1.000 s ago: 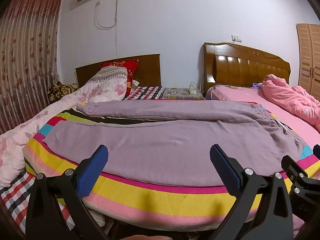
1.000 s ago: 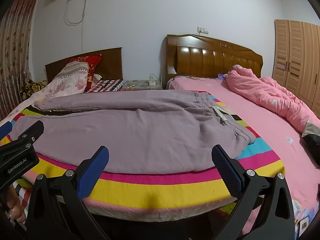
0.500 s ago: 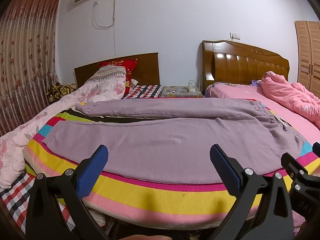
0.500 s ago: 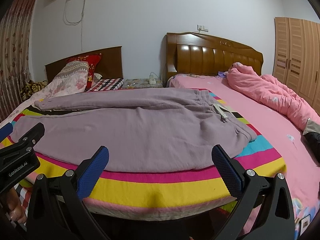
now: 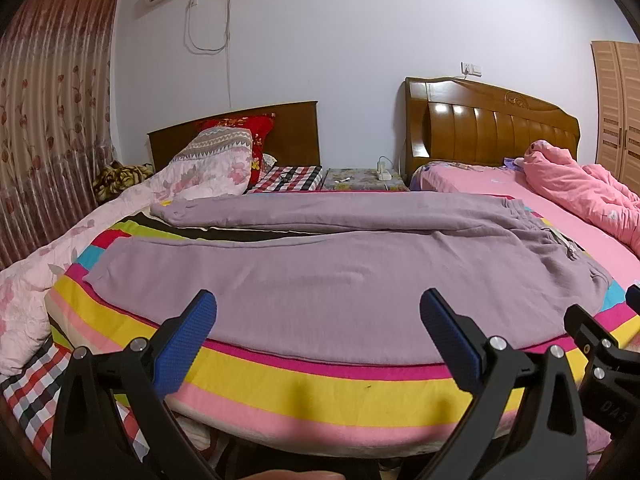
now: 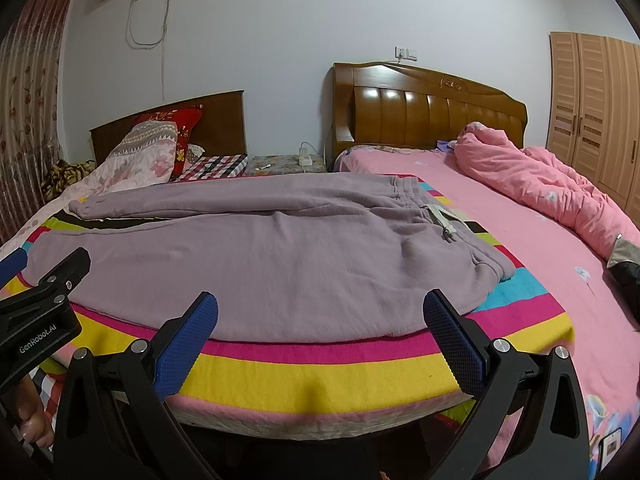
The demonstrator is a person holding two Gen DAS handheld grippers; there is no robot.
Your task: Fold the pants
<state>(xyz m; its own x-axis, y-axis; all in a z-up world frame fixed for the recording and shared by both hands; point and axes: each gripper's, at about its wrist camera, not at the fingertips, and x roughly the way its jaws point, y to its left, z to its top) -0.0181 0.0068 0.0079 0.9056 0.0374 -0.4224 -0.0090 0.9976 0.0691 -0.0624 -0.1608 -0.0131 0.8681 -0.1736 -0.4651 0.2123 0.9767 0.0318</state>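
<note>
Pants [image 5: 344,280] spread flat and unfolded mid-frame on striped blanket [image 5: 320,388]; left tongs [image 5: 318,334] and right tongs [image 6: 320,334] wide apart, empty; all folds remain.

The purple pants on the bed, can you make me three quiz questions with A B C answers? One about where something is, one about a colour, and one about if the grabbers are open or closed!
1. Where does the waistband of the purple pants lie?
A. toward the pink bed
B. toward the curtain
C. hanging off the near edge

2. What colour are the pads on the gripper fingers?
A. red
B. blue
C. green

3. How are the left gripper and right gripper now?
A. both shut on the pants
B. one open, one shut
C. both open, holding nothing

Answers:
1. A, the gathered waistband and drawstring sit at the right, next to the pink sheet, while the leg cuffs point left.
2. B, each finger carries a blue textured pad.
3. C, in both wrist views the fingers stand wide apart over the striped blanket, short of the pants.
</note>
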